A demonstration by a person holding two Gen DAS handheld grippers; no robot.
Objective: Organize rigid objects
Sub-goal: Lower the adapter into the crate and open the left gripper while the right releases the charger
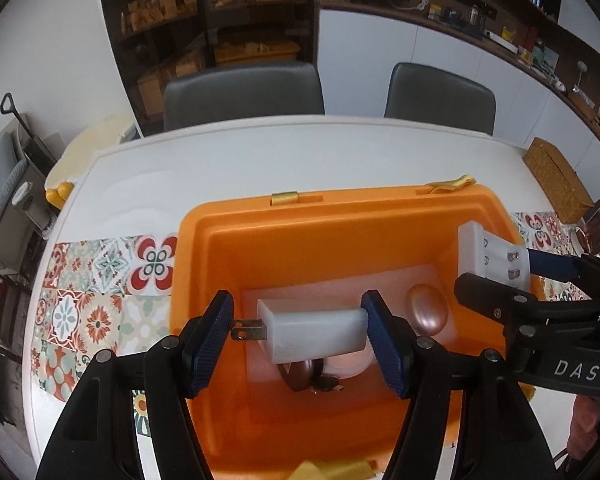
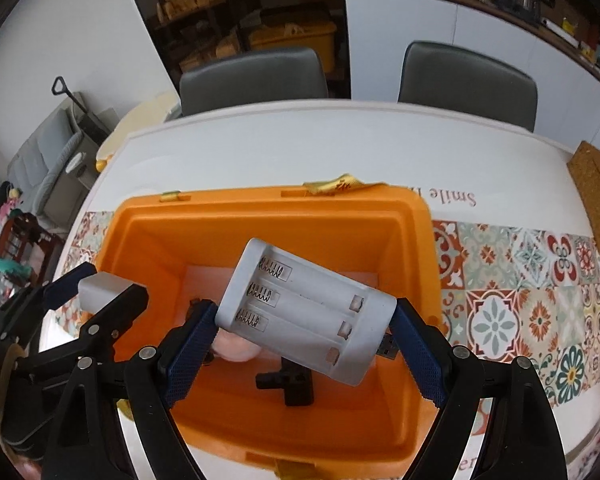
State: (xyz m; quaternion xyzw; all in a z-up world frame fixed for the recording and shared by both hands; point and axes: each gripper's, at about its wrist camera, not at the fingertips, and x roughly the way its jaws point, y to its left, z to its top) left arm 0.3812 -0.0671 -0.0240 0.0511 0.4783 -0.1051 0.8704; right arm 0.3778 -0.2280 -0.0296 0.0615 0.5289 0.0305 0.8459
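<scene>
1. My left gripper (image 1: 300, 332) is clamped end to end on a white plug adapter (image 1: 314, 334). Its long axis runs left to right between my pads, prongs pointing left, and it hangs over the open orange bin (image 1: 204, 248).
2. My right gripper (image 2: 304, 340) is clamped on a white battery charger (image 2: 308, 312), which lies slanted across the jaws with its three empty slots facing up. It too hangs above the bin, on the right side.
3. The drop for both is straight down into the bin; both hands look about equally near its floor.
4. Count: two grippers, each carrying one thing. In the bin I see two copper-coloured rounded objects, one on the right (image 1: 427, 314) and one under the adapter (image 1: 298, 376), one pale pink rounded item (image 2: 236, 346) and one black bracket-like piece (image 2: 290, 384).
5. Beyond the table (image 1: 260, 160) stand two grey chairs, one left (image 1: 242, 92) and one right (image 1: 440, 96).
</scene>
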